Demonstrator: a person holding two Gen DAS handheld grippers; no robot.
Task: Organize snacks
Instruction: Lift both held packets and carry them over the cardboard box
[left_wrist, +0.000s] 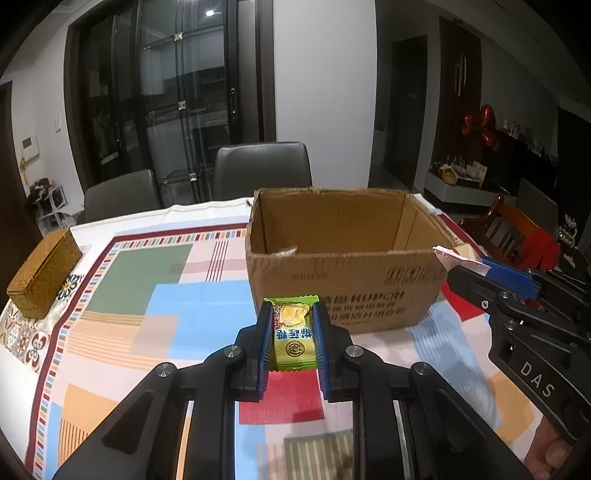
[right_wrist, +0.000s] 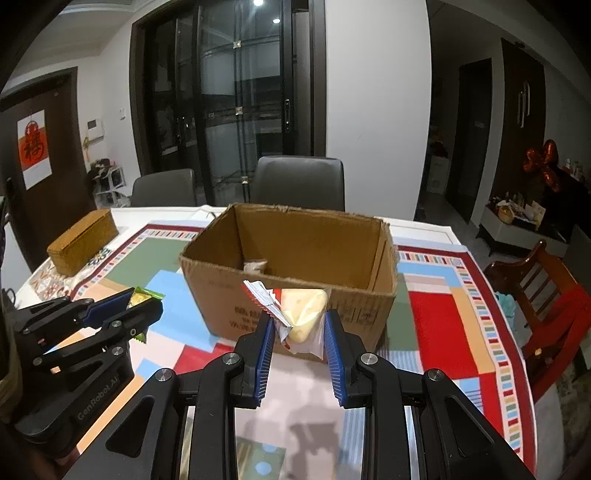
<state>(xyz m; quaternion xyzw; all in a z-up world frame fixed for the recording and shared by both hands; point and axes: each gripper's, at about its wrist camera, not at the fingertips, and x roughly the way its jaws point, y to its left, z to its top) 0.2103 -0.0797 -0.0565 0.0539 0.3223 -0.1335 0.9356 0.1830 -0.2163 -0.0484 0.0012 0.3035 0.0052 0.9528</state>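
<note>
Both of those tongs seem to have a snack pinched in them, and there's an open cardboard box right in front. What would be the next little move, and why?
Probably carry the right tongs, shut on the clear-wrapped pastry, forward over the cardboard box rim before letting go. The pastry sits just short of the near wall, the box is open-topped, and one packet already lies inside. The left tongs, holding the green candy, could follow.

The cardboard box (left_wrist: 347, 291) carries the printed word "KUPCH" among Chinese characters too blurred to read. The right gripper (left_wrist: 476, 267) body reads "DAS", and the left gripper (right_wrist: 147, 301) body reads "GenRobot AI". The green candy wrapper (left_wrist: 294, 334) shows blue Chinese characters, and a red poster (right_wrist: 32, 147) on the door bears the character 福.
</note>
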